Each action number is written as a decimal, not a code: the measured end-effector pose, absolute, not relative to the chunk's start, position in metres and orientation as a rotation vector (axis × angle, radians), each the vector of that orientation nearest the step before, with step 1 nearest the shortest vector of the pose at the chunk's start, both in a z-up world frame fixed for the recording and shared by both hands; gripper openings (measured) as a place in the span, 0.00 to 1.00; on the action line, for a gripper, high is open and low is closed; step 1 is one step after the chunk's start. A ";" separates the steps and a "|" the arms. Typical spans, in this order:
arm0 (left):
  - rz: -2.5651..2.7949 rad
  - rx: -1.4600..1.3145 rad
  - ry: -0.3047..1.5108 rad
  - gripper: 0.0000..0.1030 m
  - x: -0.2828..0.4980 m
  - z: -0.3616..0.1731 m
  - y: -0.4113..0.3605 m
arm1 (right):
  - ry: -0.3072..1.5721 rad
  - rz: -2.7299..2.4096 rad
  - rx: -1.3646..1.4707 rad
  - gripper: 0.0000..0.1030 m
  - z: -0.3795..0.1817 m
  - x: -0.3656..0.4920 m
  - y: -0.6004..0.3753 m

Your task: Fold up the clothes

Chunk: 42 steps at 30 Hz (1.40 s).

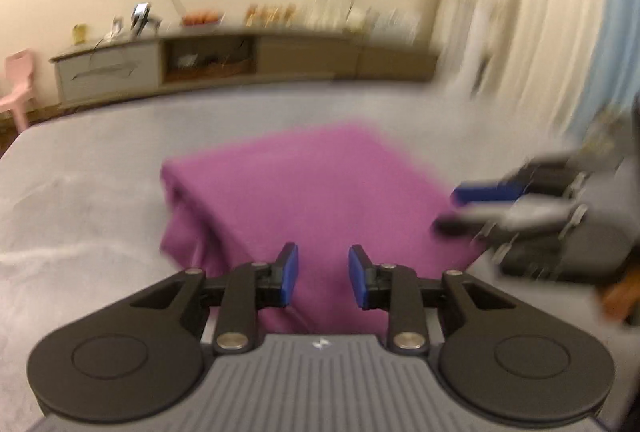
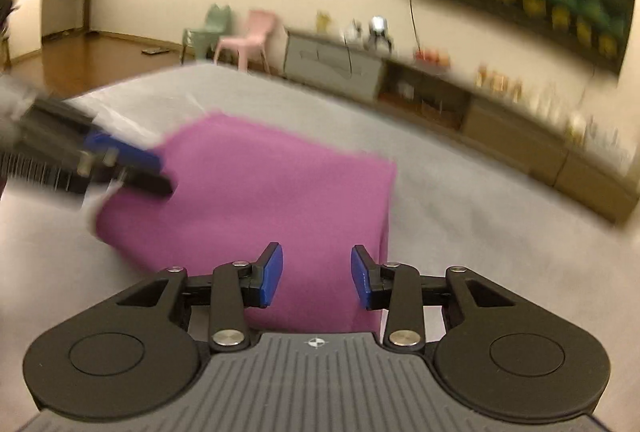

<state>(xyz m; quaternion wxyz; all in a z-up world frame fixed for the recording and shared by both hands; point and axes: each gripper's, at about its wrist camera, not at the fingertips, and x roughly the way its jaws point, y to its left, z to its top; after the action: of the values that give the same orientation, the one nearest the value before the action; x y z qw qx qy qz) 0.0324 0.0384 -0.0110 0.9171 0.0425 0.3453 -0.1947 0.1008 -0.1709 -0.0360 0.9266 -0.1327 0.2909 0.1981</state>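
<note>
A folded purple garment (image 1: 304, 192) lies on the grey bed (image 1: 80, 192); it also shows in the right wrist view (image 2: 256, 200). My left gripper (image 1: 323, 272) is open and empty, just above the garment's near edge. My right gripper (image 2: 317, 274) is open and empty, over the garment's near right corner. The right gripper also shows in the left wrist view (image 1: 472, 208), blurred, at the garment's right edge. The left gripper also shows in the right wrist view (image 2: 136, 168), blurred, at the garment's left corner.
A long low cabinet (image 1: 248, 60) with small items on top stands against the far wall beyond the bed. A pink chair (image 2: 248, 36) and a green chair (image 2: 208, 28) stand on the wooden floor. Pale curtains (image 1: 540, 12) hang at the right.
</note>
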 end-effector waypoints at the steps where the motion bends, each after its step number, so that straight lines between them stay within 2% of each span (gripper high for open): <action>1: -0.393 0.074 0.723 0.30 0.038 -0.017 0.041 | 0.634 0.401 -0.254 0.37 -0.043 0.112 -0.176; 3: -0.398 0.015 0.746 0.30 0.044 -0.015 0.049 | 0.670 0.425 -0.115 0.37 -0.041 0.120 -0.194; 7: -0.434 -0.035 0.697 0.29 0.042 0.012 0.062 | 0.718 0.450 -0.097 0.38 -0.033 0.071 -0.202; 10: -0.375 -0.040 0.625 0.29 0.063 0.028 0.071 | 0.617 0.460 -0.094 0.38 -0.009 0.092 -0.195; 13: -0.284 -0.025 0.679 0.27 0.103 0.012 0.075 | 0.538 0.475 -0.103 0.38 0.007 0.119 -0.183; 15: -0.228 -0.012 0.738 0.26 0.120 -0.006 0.074 | 0.561 0.499 -0.107 0.38 -0.003 0.149 -0.171; 17: -0.193 0.015 0.762 0.30 0.129 -0.023 0.073 | 0.632 0.490 -0.128 0.38 -0.023 0.172 -0.169; 19: -0.191 0.007 0.752 0.32 0.131 -0.027 0.077 | 0.704 0.465 -0.144 0.41 -0.044 0.190 -0.173; 21: -0.189 -0.024 0.766 0.32 0.132 -0.020 0.083 | 0.734 0.455 -0.066 0.41 -0.037 0.191 -0.189; 26: -0.213 -0.066 0.731 0.32 0.105 0.017 0.088 | 0.605 0.485 -0.017 0.41 0.000 0.116 -0.208; 30: -0.235 -0.025 0.778 0.34 0.095 0.006 0.071 | 0.574 0.612 -0.059 0.41 -0.004 0.049 -0.204; 35: -0.229 0.037 0.786 0.31 0.122 -0.019 0.046 | 0.602 0.544 -0.092 0.41 -0.039 0.046 -0.199; 39: -0.280 0.032 0.736 0.37 0.146 -0.030 0.029 | 0.606 0.397 -0.135 0.42 -0.036 0.054 -0.194; 42: -0.225 0.023 0.730 0.37 0.148 -0.022 0.031 | 0.597 0.349 -0.124 0.43 -0.037 0.055 -0.203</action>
<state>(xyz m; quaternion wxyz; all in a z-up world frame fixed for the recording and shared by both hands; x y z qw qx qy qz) 0.1481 0.0306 -0.0218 0.9279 0.0111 0.3561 -0.1098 0.0548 -0.2029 -0.0369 0.9389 -0.0606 0.2925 0.1712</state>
